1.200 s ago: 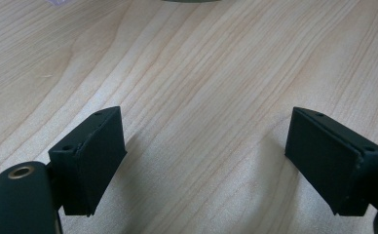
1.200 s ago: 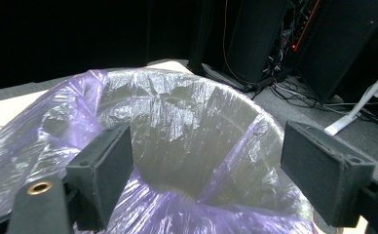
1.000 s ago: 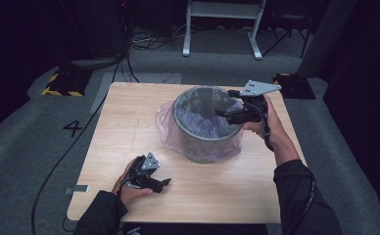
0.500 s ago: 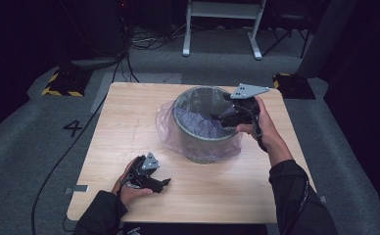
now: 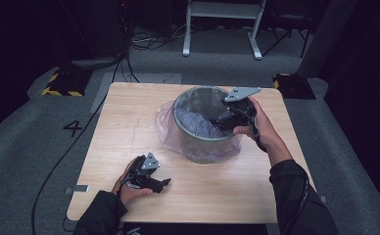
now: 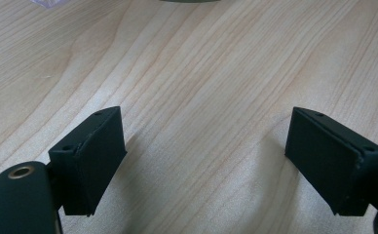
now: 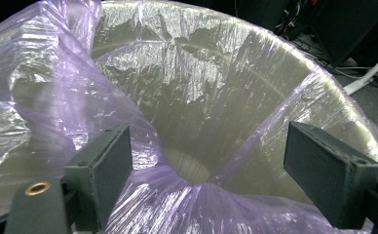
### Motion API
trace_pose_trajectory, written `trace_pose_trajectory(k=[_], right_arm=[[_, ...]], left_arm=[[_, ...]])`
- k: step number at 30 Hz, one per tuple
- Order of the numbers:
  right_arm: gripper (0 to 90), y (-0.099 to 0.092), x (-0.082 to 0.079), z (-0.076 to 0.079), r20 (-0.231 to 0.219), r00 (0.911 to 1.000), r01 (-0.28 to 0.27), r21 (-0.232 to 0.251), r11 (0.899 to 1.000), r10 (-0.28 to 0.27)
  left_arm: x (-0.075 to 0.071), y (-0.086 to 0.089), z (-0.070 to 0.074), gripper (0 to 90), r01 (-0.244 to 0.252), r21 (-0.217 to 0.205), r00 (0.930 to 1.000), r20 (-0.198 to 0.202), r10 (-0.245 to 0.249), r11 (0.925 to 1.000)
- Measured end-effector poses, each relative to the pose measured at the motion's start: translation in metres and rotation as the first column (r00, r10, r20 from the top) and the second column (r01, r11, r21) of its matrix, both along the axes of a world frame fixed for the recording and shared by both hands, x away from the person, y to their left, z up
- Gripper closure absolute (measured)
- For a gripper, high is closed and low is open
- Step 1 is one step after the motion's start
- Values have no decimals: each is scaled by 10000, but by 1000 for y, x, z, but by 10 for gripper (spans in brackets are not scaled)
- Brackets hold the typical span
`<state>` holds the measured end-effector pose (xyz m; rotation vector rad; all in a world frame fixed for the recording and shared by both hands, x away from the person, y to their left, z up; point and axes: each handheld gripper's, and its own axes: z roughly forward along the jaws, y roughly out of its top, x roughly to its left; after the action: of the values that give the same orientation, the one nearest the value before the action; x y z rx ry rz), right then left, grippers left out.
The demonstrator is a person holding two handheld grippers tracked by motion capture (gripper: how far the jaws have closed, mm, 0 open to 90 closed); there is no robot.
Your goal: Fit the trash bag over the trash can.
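Right of centre, right gripper hangs over bin rim, jaws apart above liner. Lower left, left gripper rests on table, jaws apart.

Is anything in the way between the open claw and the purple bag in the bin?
Nothing visible. The right gripper hangs open just above the purple bag lining the bin, with only air between them.

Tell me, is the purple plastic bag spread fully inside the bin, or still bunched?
Still bunched. The purple bag lines the far wall of the bin but folds inward, loose, before the open right claw.
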<state>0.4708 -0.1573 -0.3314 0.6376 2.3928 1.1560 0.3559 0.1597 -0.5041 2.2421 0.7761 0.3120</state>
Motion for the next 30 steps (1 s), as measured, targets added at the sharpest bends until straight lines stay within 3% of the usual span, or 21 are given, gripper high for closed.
trace_pose_trajectory(k=[8,18,22,30], right_arm=[[183,1,1,-1,-224,9997,-26,-237,9997,21],[198,8,3,-1,-263,9997,-29,-877,9961,6],[205,11,5,-5,-641,9978,-266,-1328,9908,182],[203,15,11,-4,-1520,9883,-392,-1670,9852,136]], left_arm=[[0,0,0,141,2,3,10000,1,-2,10000],[0,0,0,141,1,2,10000,13,-1,10000],[0,0,0,141,-5,-11,10000,21,5,10000],[0,0,0,141,0,1,10000,12,0,10000]])
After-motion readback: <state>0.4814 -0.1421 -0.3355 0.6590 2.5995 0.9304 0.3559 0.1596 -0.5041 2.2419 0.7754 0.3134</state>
